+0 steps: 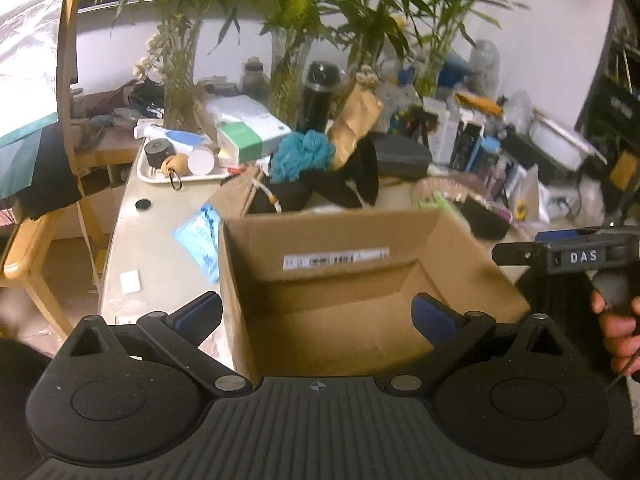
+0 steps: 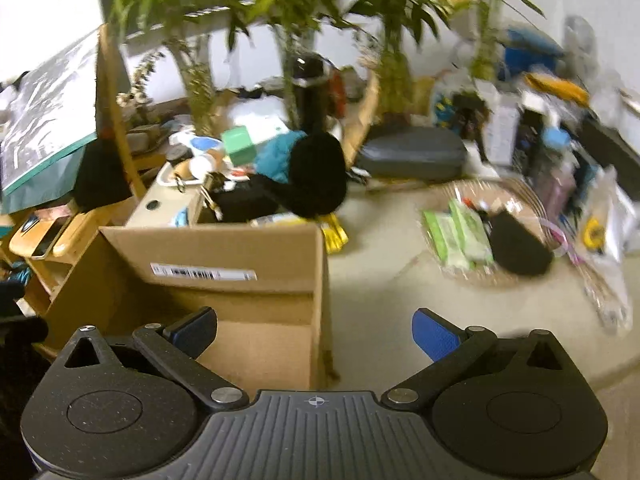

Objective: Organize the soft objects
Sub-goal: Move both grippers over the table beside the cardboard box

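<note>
Left gripper (image 1: 316, 314) spread wide, nothing between its blue pads; it hangs over the open cardboard box (image 1: 332, 280), whose floor looks bare. Right gripper (image 2: 314, 332) likewise wide, gripping nothing, straddling the box's right wall. Beyond the box's far wall: teal fluffy ball (image 1: 304, 156) beside a black soft piece (image 1: 360, 176). Ahead and right of right gripper, wicker basket (image 2: 516, 196) holds another black piece (image 2: 520, 250).
</note>
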A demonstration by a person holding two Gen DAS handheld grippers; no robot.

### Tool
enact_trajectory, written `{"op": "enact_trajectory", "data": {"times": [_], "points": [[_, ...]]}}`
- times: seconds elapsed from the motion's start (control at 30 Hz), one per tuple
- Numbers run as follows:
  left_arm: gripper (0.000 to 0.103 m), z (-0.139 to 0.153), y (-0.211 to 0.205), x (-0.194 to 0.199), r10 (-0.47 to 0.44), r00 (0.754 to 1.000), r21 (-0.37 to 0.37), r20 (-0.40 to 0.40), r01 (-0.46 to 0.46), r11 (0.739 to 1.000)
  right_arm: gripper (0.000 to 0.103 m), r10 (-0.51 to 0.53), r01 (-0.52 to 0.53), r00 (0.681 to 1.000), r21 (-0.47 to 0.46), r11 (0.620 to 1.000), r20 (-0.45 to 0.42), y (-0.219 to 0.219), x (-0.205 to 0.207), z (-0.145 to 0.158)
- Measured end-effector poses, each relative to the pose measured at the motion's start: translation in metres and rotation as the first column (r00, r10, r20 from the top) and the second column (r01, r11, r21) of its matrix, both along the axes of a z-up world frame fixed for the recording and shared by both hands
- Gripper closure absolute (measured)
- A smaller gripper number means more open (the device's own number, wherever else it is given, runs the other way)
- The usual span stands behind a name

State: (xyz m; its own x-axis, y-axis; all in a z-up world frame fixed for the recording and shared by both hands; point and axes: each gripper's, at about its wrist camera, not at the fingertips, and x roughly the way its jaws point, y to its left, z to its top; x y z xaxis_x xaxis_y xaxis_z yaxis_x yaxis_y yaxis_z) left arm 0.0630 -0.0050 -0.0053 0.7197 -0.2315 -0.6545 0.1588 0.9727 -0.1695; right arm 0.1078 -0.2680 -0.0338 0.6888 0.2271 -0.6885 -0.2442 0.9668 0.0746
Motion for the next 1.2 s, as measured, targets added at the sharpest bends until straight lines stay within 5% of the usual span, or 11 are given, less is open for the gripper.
{"op": "enact_trajectory", "data": {"times": [0.4,0.67,0.87,1.2], "points": [[0.0,0.008,0.016,0.024,0.043,0.999,0.009,0.008,-0.043,0.999,0.0,0.143,-0.149,0.984,0.049,0.988,0.104,-0.005,0.052,0.036],[0.0,0.006,0.023,0.02,0.047,0.999,0.006,0.018,-0.047,0.999,0.0,0.186,-0.195,0.975,0.069,0.978,0.119,-0.001,0.071,0.023],[0.0,0.006,0.024,0.02,0.048,0.998,-0.029,0.033,-0.047,0.998,0.0,0.216,-0.22,0.966,0.013,0.976,0.139,0.005,0.091,0.02],[0.0,0.0,0.026,0.028,0.065,0.995,0.016,0.076,-0.066,0.998,0.0,0.3,-0.295,0.938,-0.057,0.954,0.172,0.015,0.131,0.008]]}}
